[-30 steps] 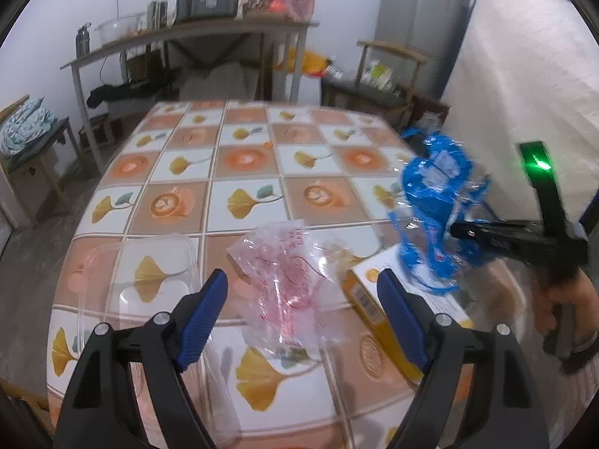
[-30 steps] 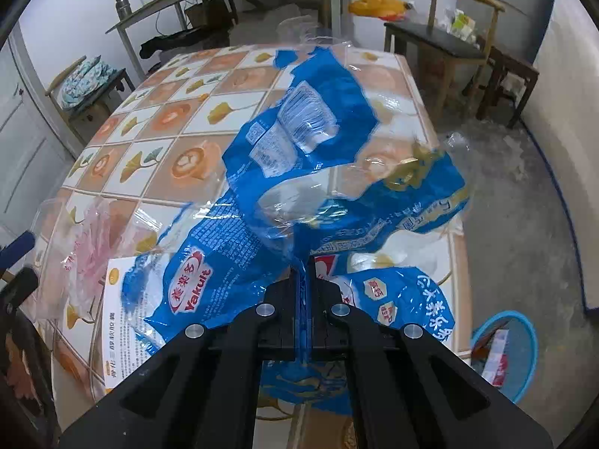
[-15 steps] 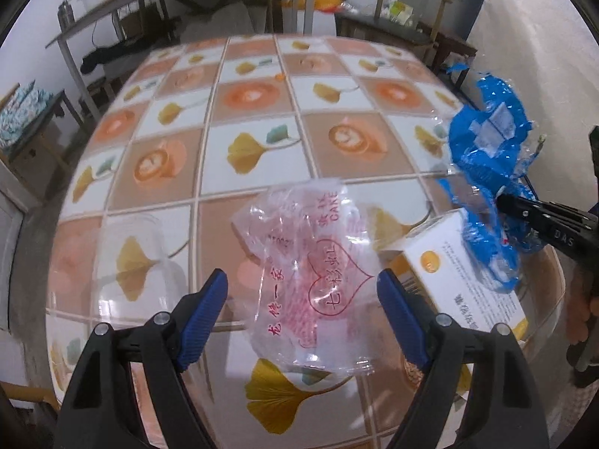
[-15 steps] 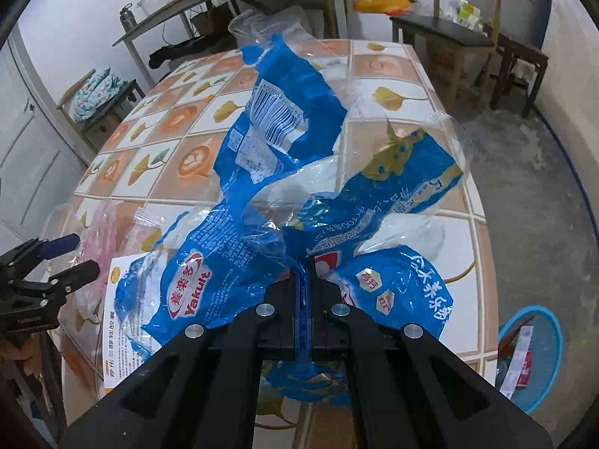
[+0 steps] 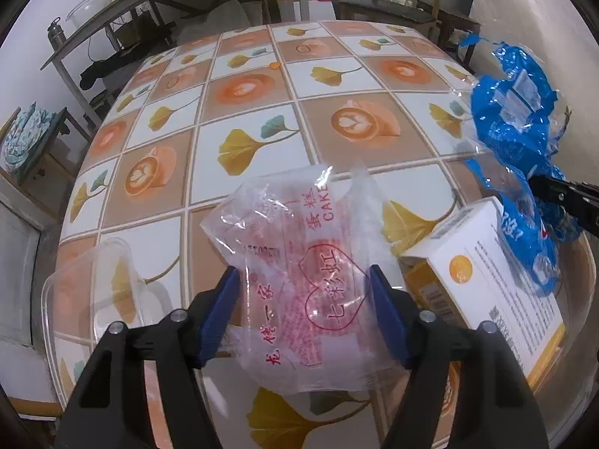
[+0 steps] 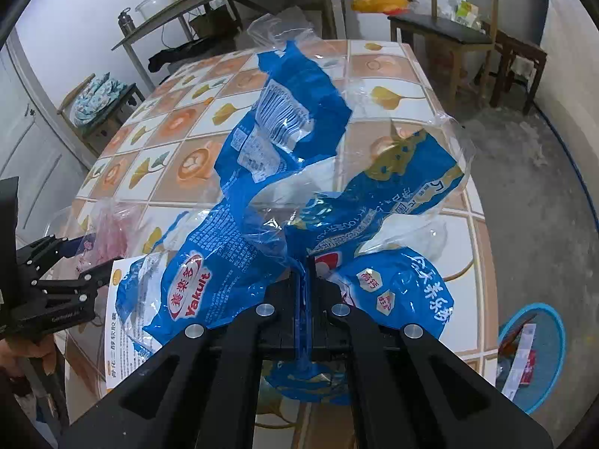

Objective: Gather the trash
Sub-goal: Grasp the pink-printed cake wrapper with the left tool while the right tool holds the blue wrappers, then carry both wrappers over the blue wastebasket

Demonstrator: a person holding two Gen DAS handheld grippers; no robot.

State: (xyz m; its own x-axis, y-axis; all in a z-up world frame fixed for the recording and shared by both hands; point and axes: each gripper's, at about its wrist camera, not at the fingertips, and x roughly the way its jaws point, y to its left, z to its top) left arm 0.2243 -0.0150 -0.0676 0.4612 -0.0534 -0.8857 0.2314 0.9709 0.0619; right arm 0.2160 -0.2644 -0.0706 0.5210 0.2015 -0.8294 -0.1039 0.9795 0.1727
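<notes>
A clear cake bag [image 5: 299, 262] with red print lies on the tiled table [image 5: 337, 56], also seen as the pink bag [image 6: 108, 235] in the right wrist view. My left gripper [image 5: 303, 273] straddles it, blue pads at both bag edges, jaws closing, the bag not visibly squeezed. In the right wrist view the left gripper [image 6: 71, 258] is at the far left. My right gripper [image 6: 307, 262] is shut on a crumpled blue Yakult wrapper [image 6: 284, 172], held above the table's right side. In the left wrist view the blue wrapper [image 5: 513, 127] hangs from the right gripper [image 5: 539, 185].
A white and yellow carton [image 5: 486, 280] lies right of the cake bag, partly under the wrapper. A clear plastic tray [image 5: 93, 280] sits at the table's near left corner. A blue bin [image 6: 531, 351] with litter stands on the floor. Chairs and a bench stand beyond the table.
My left gripper has dropped toward the table and come over the cake bag, and its jaws have narrowed around it. The right gripper has stayed nearly still with the blue wrapper.
</notes>
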